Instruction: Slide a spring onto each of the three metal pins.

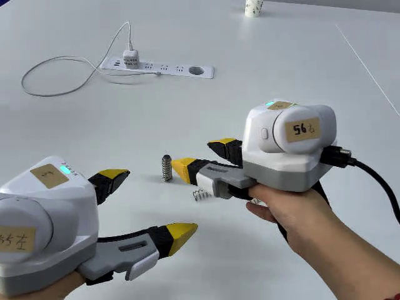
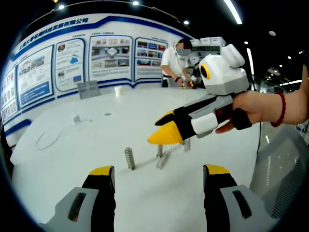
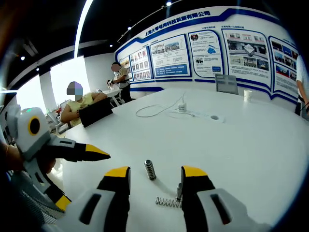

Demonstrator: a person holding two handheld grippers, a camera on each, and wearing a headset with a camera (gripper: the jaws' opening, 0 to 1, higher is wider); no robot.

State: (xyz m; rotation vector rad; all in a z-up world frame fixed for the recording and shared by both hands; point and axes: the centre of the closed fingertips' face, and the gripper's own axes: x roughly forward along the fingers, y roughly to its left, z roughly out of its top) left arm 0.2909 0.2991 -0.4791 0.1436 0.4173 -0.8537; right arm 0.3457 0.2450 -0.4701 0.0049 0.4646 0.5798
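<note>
A metal pin carrying a spring (image 1: 166, 167) stands upright on the white table (image 1: 262, 69). A loose spring (image 1: 201, 194) lies on its side just right of it, under my right gripper (image 1: 194, 154), which is open and empty above the table. In the right gripper view the sprung pin (image 3: 150, 169) sits between the open jaws of the right gripper (image 3: 155, 171), with the loose spring (image 3: 168, 201) and a bare pin (image 3: 179, 191) beside the right jaw. My left gripper (image 1: 153, 202) is open and empty, nearer to me, pointing at the sprung pin (image 2: 129, 158) and a bare pin (image 2: 160, 151).
A white power strip (image 1: 156, 65) with a charger and looped cable lies at the back left. A paper cup (image 1: 253, 7) stands at the far edge. Other people (image 3: 77, 104) sit and stand at another table in the background.
</note>
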